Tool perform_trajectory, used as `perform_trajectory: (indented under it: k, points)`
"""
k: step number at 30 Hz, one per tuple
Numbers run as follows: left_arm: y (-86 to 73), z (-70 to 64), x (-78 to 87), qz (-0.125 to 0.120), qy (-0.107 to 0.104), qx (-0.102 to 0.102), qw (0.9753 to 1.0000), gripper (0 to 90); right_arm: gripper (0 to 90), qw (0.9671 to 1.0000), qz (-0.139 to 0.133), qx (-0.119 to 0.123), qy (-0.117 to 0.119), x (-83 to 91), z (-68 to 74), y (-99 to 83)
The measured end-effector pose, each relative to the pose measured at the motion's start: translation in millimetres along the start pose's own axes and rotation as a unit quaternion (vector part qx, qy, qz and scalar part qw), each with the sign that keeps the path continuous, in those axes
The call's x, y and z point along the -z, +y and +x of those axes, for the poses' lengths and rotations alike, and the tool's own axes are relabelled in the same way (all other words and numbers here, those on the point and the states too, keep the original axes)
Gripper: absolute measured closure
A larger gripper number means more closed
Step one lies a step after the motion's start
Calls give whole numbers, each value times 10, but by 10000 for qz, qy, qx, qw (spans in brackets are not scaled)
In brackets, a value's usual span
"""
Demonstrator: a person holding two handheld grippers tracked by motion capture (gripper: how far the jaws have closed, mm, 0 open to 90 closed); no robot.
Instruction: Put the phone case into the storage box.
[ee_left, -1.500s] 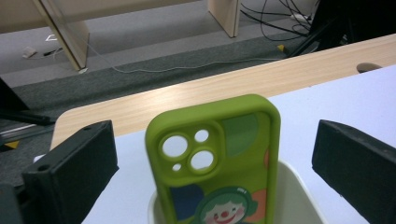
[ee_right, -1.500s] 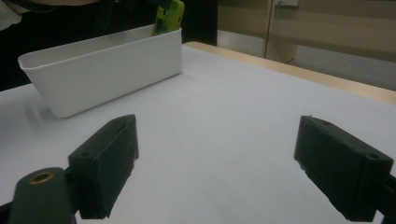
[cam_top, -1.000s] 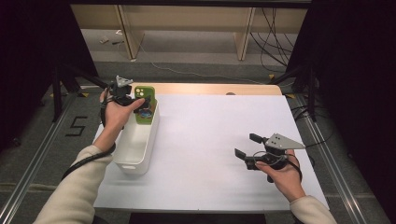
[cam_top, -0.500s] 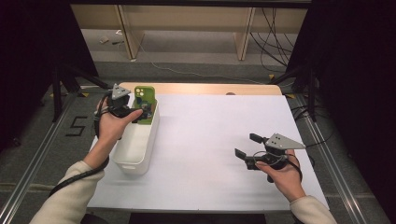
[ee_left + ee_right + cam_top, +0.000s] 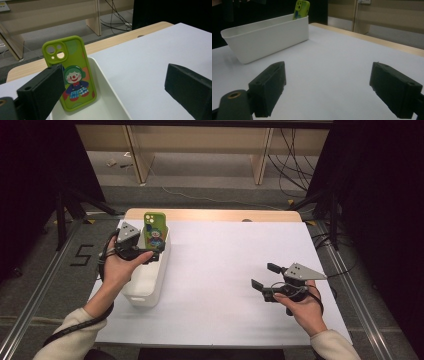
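A green phone [image 5: 154, 231] with a cartoon clown on its case stands upright at the far end of a white bin [image 5: 146, 292], leaning on the end wall. My left gripper [image 5: 151, 254] hovers at the bin's left rim just short of the phone, open, touching nothing. In the left gripper view the phone [image 5: 72, 75] stands in the bin [image 5: 107, 81] beyond the left jaw, and the left gripper [image 5: 113, 75] gapes wide. Over the white tabletop at the right, my right gripper [image 5: 264, 276] is open and empty. The right gripper view shows its jaws apart [image 5: 328, 72], the bin [image 5: 267, 35] and the phone [image 5: 301, 8] far off.
A white sheet [image 5: 225, 270] covers the table, with a wooden edge [image 5: 215, 215] along the far side. Beyond the table are wooden bench legs [image 5: 140, 155], cables on the floor [image 5: 295, 160] and dark stands on both sides.
My left gripper has drawn back toward the person and let go of the phone, which now stands upright on its own in the bin. The right gripper has stayed in place.
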State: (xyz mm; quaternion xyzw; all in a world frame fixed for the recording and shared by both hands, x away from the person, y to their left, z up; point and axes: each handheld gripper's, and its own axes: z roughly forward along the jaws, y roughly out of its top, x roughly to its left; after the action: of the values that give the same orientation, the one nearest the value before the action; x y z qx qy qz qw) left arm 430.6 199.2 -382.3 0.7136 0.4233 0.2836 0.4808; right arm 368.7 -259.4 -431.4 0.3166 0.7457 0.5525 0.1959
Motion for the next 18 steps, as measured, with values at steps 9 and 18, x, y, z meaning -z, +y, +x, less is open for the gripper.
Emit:
perform_trajectory:
  k: [9,18]
  points:
    - [-89,-111,108,-53,-210,36,9998,23,147,10000,-4,1,4,2,0,1]
    - [-146,-229,187,-121,-488,107,9987,29,147,10000,-3,13,17,3,5,4]
